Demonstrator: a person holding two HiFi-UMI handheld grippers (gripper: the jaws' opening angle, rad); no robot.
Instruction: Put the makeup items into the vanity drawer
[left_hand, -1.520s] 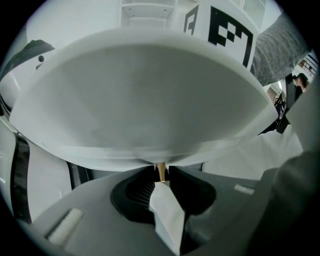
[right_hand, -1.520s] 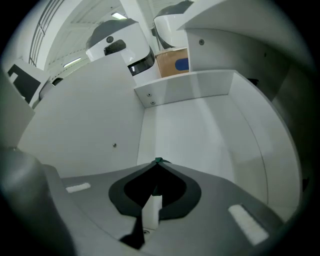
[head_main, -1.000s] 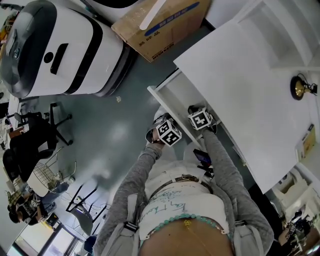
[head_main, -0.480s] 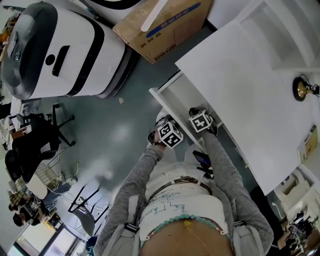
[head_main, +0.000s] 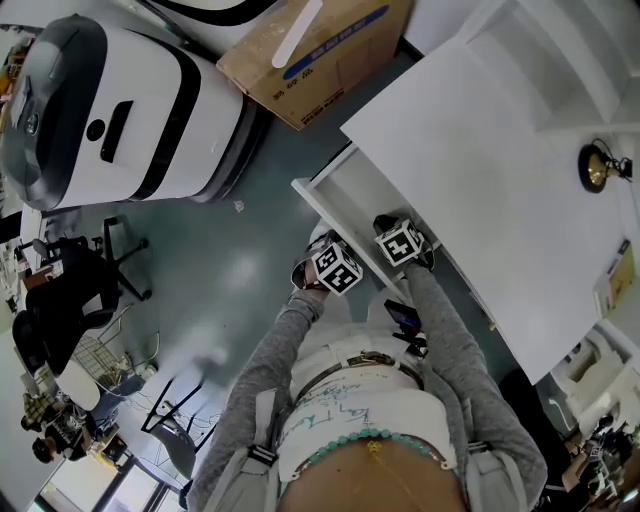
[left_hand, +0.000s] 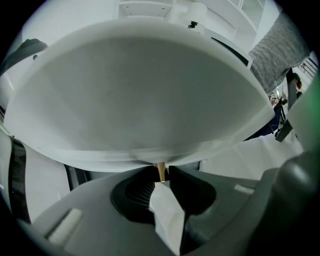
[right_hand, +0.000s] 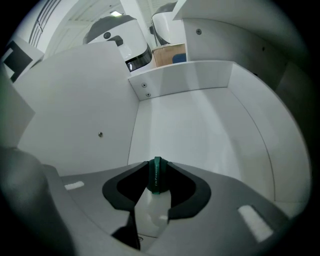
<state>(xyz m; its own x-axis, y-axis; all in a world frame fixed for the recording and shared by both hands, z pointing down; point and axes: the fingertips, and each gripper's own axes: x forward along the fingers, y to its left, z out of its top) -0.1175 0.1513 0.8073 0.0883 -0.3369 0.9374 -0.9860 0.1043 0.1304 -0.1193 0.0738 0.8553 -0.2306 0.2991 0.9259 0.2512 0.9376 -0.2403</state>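
1. From overhead, a person in grey sleeves (head_main: 452, 340) stands at a white vanity (head_main: 500, 170) with its drawer (head_main: 345, 195) pulled out over a grey floor. A cardboard box (head_main: 315, 55) and a large white machine (head_main: 120, 100) sit beyond it. A black chair (head_main: 70, 285) stands to the left and a gold ornament (head_main: 597, 172) is on the vanity's far side.
2. The grippers' marker cubes cover both sets of jaws from above. In the left gripper view, the drawer's white front panel blocks most of the scene.
3. The left gripper (left_hand: 160, 175) has its jaws pinched on the slim brass knob (left_hand: 160, 169) below that panel.
4. The right gripper (right_hand: 156, 176) points down into the drawer, with white walls on three sides. Its jaws have just been opening and stand slightly apart, with the makeup item (right_hand: 156, 181) between them.
5. The item is thin and dark green, seen edge-on and upright, with fine pale lettering along its edge. It sits over the drawer floor, but whether it touches the floor cannot be told.
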